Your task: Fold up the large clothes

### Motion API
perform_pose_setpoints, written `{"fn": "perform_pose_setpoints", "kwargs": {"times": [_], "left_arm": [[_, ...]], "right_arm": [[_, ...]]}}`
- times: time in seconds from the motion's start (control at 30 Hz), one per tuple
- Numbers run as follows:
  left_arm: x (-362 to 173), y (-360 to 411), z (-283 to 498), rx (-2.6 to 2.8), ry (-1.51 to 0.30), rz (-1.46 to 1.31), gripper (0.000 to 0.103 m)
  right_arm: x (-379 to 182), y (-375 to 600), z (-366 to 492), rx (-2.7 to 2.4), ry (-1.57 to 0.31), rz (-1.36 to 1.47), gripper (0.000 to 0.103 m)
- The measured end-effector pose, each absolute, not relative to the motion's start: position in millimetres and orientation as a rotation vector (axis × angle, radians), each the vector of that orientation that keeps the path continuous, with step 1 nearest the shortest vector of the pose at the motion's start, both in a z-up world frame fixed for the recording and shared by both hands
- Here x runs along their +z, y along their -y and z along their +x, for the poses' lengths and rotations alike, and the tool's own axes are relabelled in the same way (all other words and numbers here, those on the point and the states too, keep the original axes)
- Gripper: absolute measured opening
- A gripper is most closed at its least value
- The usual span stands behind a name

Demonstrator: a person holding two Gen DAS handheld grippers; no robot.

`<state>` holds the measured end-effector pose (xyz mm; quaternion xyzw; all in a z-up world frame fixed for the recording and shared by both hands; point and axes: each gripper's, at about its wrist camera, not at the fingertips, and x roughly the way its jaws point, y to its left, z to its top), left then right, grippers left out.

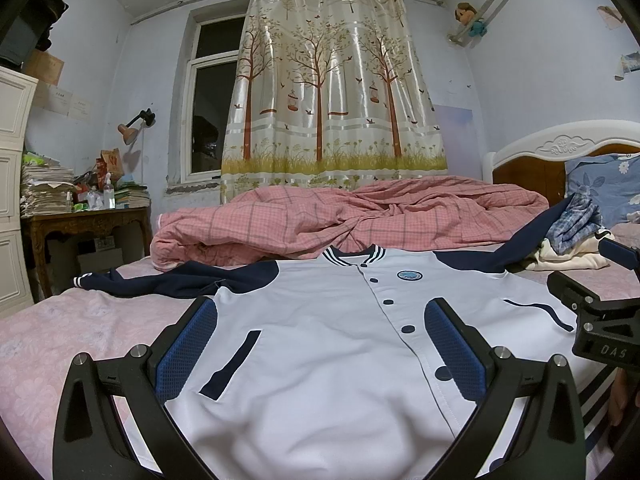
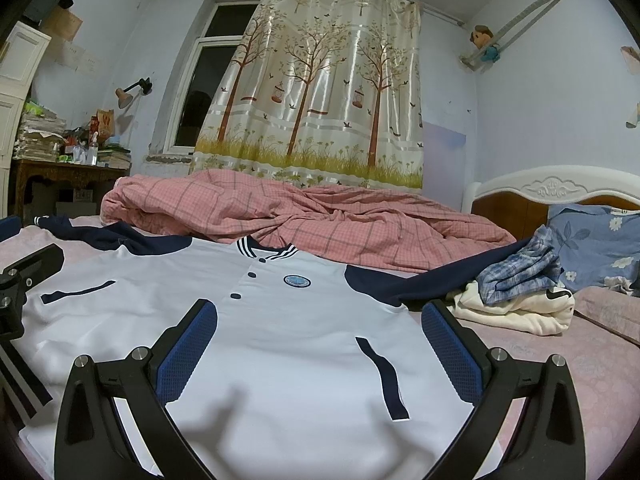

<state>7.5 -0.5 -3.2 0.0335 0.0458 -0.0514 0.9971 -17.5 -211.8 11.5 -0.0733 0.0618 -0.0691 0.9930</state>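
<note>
A white baseball jacket (image 1: pixel 320 340) with navy sleeves, striped collar and navy buttons lies front up, spread flat on the pink bed sheet (image 1: pixel 80 328). Its left navy sleeve (image 1: pixel 176 280) stretches out sideways; the other sleeve (image 2: pixel 432 280) runs toward a clothes pile. My left gripper (image 1: pixel 320 320) stands open over the lower front of the jacket, nothing between its blue pads (image 1: pixel 188 344). My right gripper (image 2: pixel 320 320) is open too, hovering over the jacket (image 2: pixel 280 340) near its right pocket. In the left wrist view the right gripper's black body (image 1: pixel 592 320) shows at the right edge.
A rumpled pink checked quilt (image 1: pixel 340 216) lies behind the jacket. A pile of other clothes (image 2: pixel 520 296) and a blue flowered pillow (image 2: pixel 600 240) sit at the right by the headboard (image 2: pixel 560 192). A cluttered wooden desk (image 1: pixel 88 220) stands to the left.
</note>
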Motion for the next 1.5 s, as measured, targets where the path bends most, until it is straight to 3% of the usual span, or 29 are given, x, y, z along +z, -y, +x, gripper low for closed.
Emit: {"fn": "perform_pose_setpoints", "kwargs": {"times": [1.5], "left_arm": [[-0.4, -1.0, 6.5, -0.093, -0.083, 0.063, 0.103]], "right_arm": [[12.6, 213.7, -17.8, -0.141, -0.122, -0.141, 0.103]]}}
